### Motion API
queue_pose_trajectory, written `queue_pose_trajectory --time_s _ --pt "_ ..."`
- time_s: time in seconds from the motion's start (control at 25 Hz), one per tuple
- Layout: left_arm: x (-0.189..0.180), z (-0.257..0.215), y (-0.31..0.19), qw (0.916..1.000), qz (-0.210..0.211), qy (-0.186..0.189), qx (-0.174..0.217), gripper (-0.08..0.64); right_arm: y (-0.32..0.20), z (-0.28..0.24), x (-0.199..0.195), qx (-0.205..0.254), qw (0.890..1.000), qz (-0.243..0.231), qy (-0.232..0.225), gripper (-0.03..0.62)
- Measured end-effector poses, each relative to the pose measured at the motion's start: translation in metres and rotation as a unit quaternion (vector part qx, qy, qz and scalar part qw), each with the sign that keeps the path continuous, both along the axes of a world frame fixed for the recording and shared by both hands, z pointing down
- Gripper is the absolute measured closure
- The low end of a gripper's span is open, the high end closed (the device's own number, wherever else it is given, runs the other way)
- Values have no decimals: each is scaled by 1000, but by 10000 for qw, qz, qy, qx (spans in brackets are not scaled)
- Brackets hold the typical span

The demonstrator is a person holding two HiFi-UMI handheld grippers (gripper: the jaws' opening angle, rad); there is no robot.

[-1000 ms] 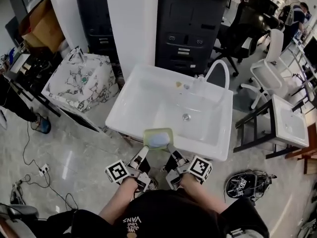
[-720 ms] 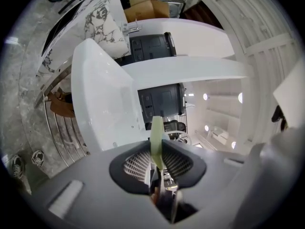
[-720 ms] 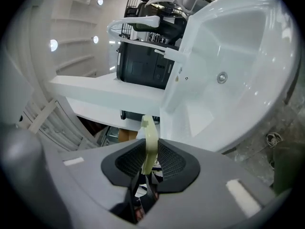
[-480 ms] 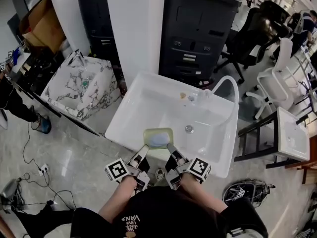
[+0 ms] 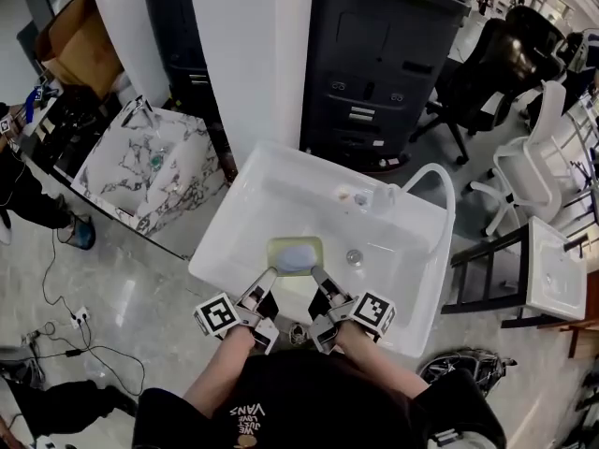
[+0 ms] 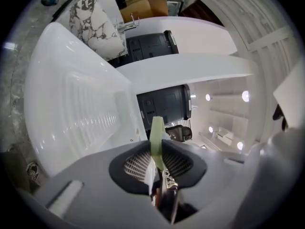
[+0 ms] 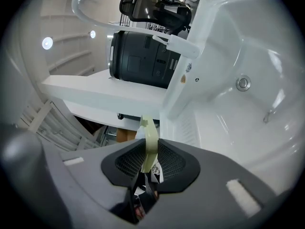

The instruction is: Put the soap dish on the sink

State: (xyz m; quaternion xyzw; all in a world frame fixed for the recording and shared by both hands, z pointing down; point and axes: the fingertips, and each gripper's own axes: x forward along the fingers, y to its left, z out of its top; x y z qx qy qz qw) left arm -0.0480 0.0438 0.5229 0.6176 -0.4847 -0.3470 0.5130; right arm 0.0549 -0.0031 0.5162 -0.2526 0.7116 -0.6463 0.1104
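Observation:
A pale green soap dish [image 5: 295, 255] with a light blue soap in it hangs over the basin of the white sink [image 5: 234, 209]. My left gripper [image 5: 270, 276] is shut on the dish's near left rim, and my right gripper [image 5: 316, 275] is shut on its near right rim. In the left gripper view the green rim [image 6: 157, 144] stands edge-on between the dark pads. The right gripper view shows the same rim [image 7: 150, 144] pinched the same way, with the sink's drain [image 7: 243, 83] beyond. A white faucet [image 5: 382, 198] stands at the sink's far edge.
A marble-patterned sink [image 5: 150, 166] stands at the left. Dark cabinets [image 5: 384, 54] rise behind the white sink. A second white sink [image 5: 557, 269] on a black frame and white and black office chairs [image 5: 524, 157] stand at the right. Cables [image 5: 65, 330] lie on the floor.
Both grippers have carried the soap dish forward, from the sink's near edge to over the basin. The grip on the dish is the same.

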Motion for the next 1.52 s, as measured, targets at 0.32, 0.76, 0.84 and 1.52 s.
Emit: queue_pose_trajectory --time_s 0.32,0.76,0.84,1.52 --pt "-19 8 -42 9993 372 4 -64 436 -35 8 -16 -61 9992 407 7 515" --pt "-68 2 -104 9926 1197 -166 -85 436 -78 5 -61 -10 9932 1161 -46 517" --pt "-73 -1 -116 9914 1304 -114 32 436 -86 7 -68 -2 9920 1261 -43 517" --pt "-98 37 -185 9828 1827 -102 -244 436 -144 37 -89 -81 9813 1921 109 515"
